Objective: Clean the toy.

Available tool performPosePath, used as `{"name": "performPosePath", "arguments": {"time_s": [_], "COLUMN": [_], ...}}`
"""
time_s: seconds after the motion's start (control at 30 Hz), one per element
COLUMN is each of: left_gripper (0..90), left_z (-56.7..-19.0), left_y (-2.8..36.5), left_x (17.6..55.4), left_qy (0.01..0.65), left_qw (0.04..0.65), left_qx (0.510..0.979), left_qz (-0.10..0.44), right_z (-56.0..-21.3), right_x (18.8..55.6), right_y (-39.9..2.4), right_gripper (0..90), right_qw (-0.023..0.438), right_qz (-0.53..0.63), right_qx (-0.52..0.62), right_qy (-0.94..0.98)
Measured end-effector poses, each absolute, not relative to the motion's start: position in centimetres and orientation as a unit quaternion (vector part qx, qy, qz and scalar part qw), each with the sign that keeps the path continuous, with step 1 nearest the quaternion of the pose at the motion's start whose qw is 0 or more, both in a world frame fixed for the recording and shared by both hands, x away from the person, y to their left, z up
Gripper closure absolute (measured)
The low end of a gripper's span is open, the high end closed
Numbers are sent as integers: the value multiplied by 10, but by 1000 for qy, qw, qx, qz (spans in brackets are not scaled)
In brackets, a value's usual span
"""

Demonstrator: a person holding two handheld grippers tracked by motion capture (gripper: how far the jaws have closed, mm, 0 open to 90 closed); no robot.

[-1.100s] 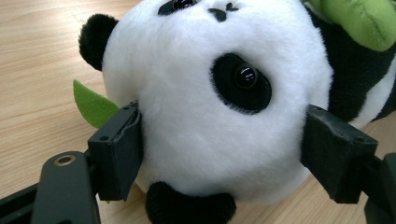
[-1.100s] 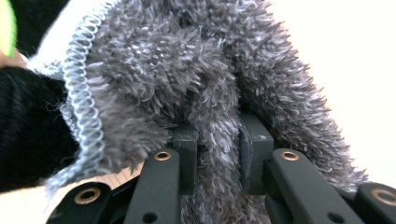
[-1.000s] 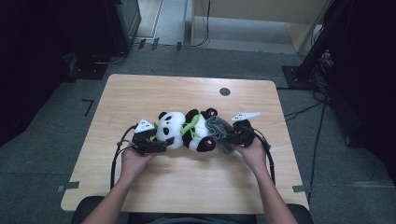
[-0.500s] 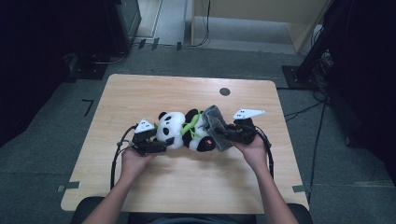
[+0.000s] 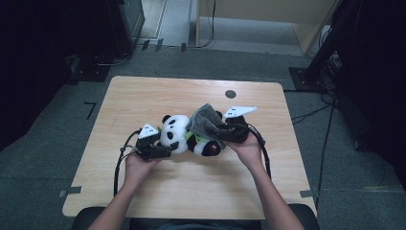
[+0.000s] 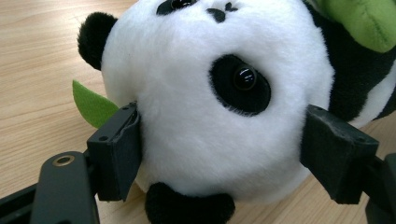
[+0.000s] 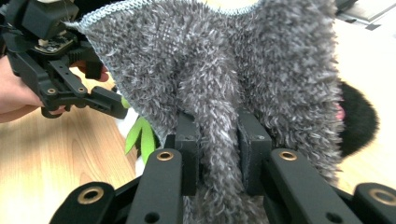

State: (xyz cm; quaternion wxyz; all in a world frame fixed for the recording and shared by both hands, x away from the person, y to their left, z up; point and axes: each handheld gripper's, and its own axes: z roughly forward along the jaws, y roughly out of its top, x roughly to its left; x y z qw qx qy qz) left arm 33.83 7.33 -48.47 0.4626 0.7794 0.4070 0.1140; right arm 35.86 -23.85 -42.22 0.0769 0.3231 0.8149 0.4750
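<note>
On my left I have the left gripper (image 5: 165, 147) clamped on the head of the black-and-white plush panda (image 5: 178, 134); in the left gripper view its two black jaws press into the white fur on either side of the head, one beside a small green felt leaf (image 6: 92, 104), the other below the black eye patch. The panda lies on its side near the middle of the pale wooden bench (image 5: 143, 96), its long axis running across the bench from left to right, head toward my left gripper and body and feet toward my right one. Moving right, the shaggy grey cloth (image 5: 205, 120) drapes over the panda's body, lifted into a peak above it. My right gripper (image 5: 221, 130) sits just beside the panda's lower end, and in the right gripper view its jaws stand nearly together, pinching a fold of the grey cloth (image 7: 219, 93) between them; they have just eased slightly apart, with the fold between them. The left gripper (image 7: 60, 70) shows there too, at the cloth's far edge.
</note>
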Motion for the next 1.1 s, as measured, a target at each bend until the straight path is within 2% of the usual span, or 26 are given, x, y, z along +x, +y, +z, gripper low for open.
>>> {"name": "performPosePath", "arguments": {"time_s": [0.03, 0.13, 0.33, 0.67, 1.1], "left_gripper": [201, 201, 207, 204, 201], "left_z": [-485, -485, -485, -485, -484], "left_y": [73, 74, 72, 73, 76], "left_x": [339, 339, 338, 340, 344], "left_qy": [408, 408, 406, 404, 399], "left_qw": [464, 465, 459, 461, 468], "left_qx": [778, 778, 781, 782, 782], "left_qz": [113, 112, 117, 114, 104], "right_z": [-424, -426, -435, -445, -462], "right_x": [361, 362, 361, 358, 355], "right_y": [-237, -237, -238, -255, -280], "right_gripper": [661, 640, 709, 718, 741], "right_qw": [79, 87, 86, 75, 72], "right_qz": [479, 482, 475, 479, 429], "right_qx": [328, 331, 340, 360, 400], "right_qy": [811, 807, 807, 797, 807]}}
